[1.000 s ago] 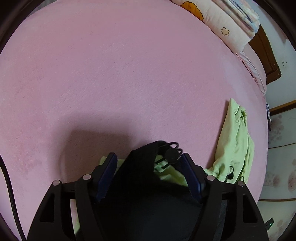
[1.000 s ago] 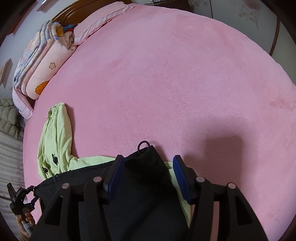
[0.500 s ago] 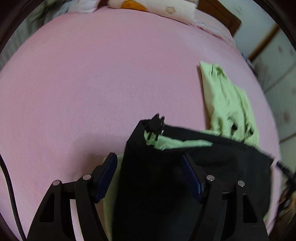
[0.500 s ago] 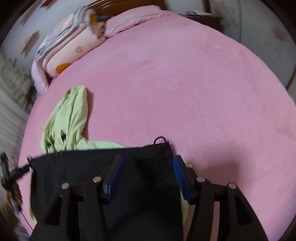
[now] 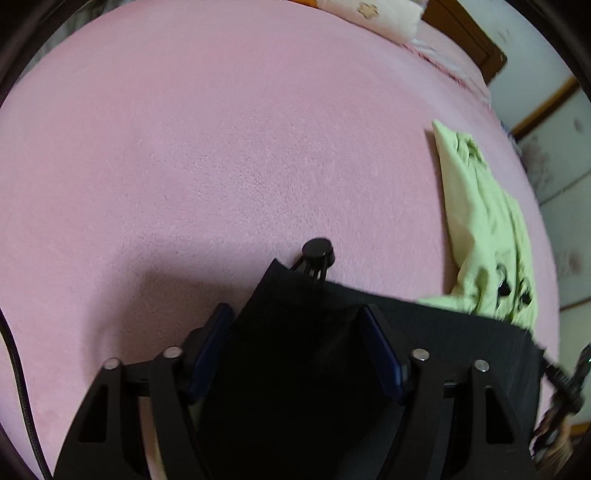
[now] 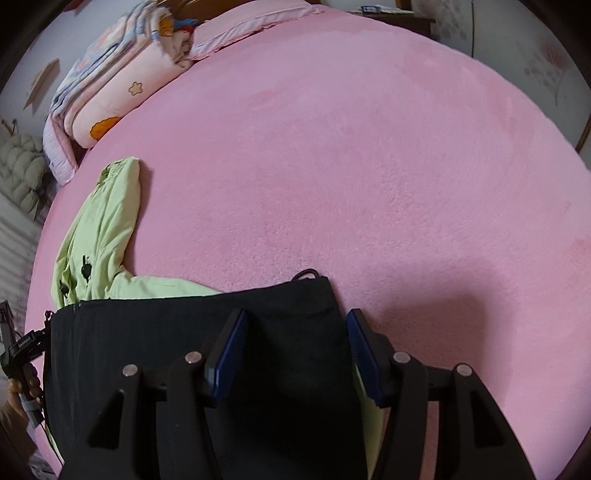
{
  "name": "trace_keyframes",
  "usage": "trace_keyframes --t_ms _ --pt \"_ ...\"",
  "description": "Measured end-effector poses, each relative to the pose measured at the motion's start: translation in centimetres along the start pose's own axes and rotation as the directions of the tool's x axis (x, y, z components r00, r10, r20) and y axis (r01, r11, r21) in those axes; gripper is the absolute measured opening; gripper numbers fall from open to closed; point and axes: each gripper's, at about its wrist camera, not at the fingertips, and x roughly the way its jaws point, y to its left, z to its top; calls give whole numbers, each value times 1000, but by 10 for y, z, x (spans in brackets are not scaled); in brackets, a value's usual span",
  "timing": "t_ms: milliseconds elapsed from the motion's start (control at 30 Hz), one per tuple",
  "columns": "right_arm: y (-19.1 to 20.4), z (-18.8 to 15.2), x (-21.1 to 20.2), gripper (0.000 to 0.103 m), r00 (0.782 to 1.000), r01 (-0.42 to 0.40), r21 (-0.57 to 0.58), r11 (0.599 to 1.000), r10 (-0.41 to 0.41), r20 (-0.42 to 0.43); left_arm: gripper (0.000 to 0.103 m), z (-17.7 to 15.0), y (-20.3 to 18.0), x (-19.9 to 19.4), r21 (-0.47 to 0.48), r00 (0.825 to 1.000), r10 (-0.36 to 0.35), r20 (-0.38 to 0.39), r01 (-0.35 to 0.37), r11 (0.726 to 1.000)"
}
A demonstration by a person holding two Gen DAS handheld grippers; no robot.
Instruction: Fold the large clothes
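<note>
A pink plush bedspread (image 6: 369, 166) fills most of both views and carries everything else. At its far end lies a stack of folded quilts (image 6: 110, 88) printed with stars and an orange shape, next to a pink pillow (image 6: 251, 22), with a dark wooden headboard (image 5: 465, 33) behind. The black garment (image 6: 184, 332) is stretched in a broad band across the near part of the bed between the two tools, one upper corner at each. It lies over a pale green garment (image 6: 99, 229), whose sleeve reaches up the bed toward the quilts and whose body shows below the black cloth's top edge and again as a strip beside the right tool. The left gripper (image 5: 295, 347) has the black cloth's corner between its blue pads, and its jaws are closing on it; the fabric bunches against the right-hand pad, but whether the other pad presses on it cannot be told. The right gripper (image 6: 295, 347) stands part-spread around the opposite corner, the cloth filling the gap; whether its pads truly pinch it cannot be told. A black cord toggle (image 5: 317, 254) sticks out past the left corner, and a small black cord loop (image 6: 306, 274) past the right one.
</note>
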Motion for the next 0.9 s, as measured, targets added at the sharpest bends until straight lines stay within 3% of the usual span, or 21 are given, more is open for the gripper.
trace_keyframes --t_ms 67,100,200,400,467,600,700,833,900 --pt "3 -2 1 46 1000 24 -20 999 -24 5 17 -4 0 -2 -27 999 -23 24 23 999" --pt "7 -3 1 40 999 43 -37 998 -42 13 15 -8 -2 -4 -29 999 -21 36 22 999" --pt "12 -6 -4 23 998 64 -55 996 -62 33 8 -23 -15 -22 18 994 70 88 -71 997" --pt "31 -11 -24 16 995 71 -53 996 -67 73 7 -42 -14 -61 -10 981 135 143 -135 991" --pt "41 -14 -24 15 991 103 -102 989 -93 99 8 -41 -13 -65 17 979 134 153 -138 990" --pt "52 -20 -1 17 978 204 -189 961 -190 90 10 -40 -18 -37 105 971 210 115 -222 969" --pt "57 -22 1 23 963 267 -194 944 -252 100 18 -42 -22 -17 118 957 272 104 -283 952" --pt "69 -20 -16 33 938 346 -199 917 -331 107 54 -41 -38 -27 137 927 353 124 -368 920" --pt "81 -22 -38 34 933 351 -211 912 -322 159 63 -44 -49 -49 161 905 389 173 -416 895"
